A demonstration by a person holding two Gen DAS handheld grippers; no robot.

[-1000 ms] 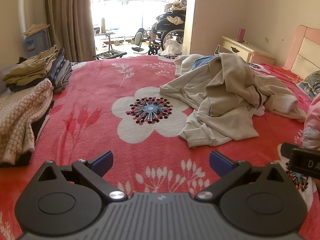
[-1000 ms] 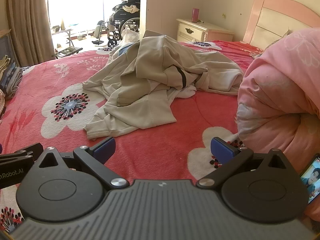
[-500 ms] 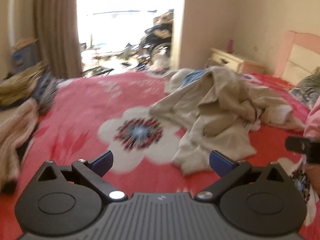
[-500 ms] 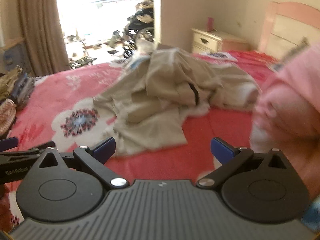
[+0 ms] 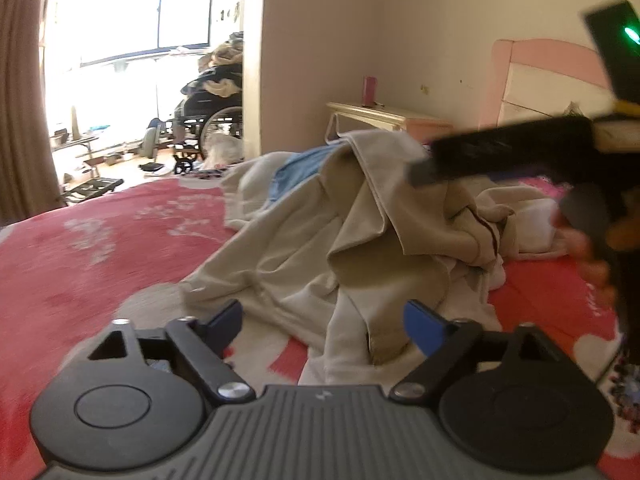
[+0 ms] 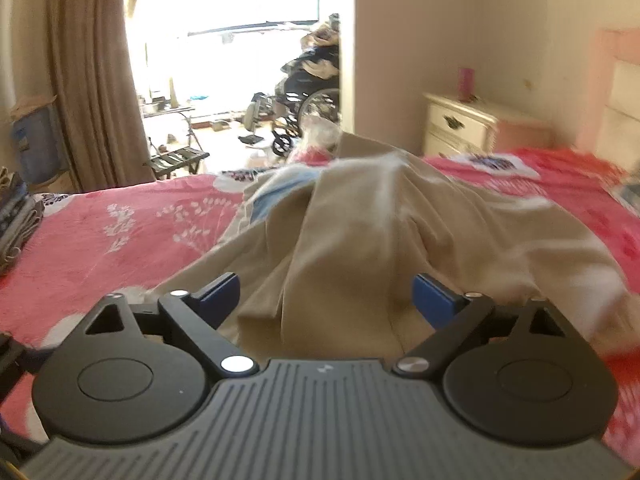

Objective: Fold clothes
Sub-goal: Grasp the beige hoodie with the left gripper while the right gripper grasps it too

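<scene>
A crumpled heap of beige clothes [image 5: 320,240] [image 6: 360,232], with a blue garment [image 5: 296,172] [image 6: 280,196] tucked under its far side, lies on the red floral bedspread [image 5: 100,248]. My left gripper [image 5: 324,322] hovers low at the heap's near edge. Its jaws are closing, beige cloth shows between the blue fingertips, and the pads do not press on it. My right gripper [image 6: 326,298] is right over the heap's top fold, also closing, and its pads are off the fabric too. In the left wrist view the right gripper shows as a dark blurred bar [image 5: 500,152] held by a hand [image 5: 592,256].
A stack of folded clothes [image 6: 16,216] sits at the bed's left edge. Beyond the bed stand a cream nightstand [image 6: 460,124], a pink headboard [image 5: 552,76], a loaded wheelchair [image 6: 312,92] and a brown curtain [image 6: 88,68].
Both grippers have swept forward and down to the beige heap, which now fills the views. The right gripper has moved up across the left view's right side. Both jaws have narrowed a little.
</scene>
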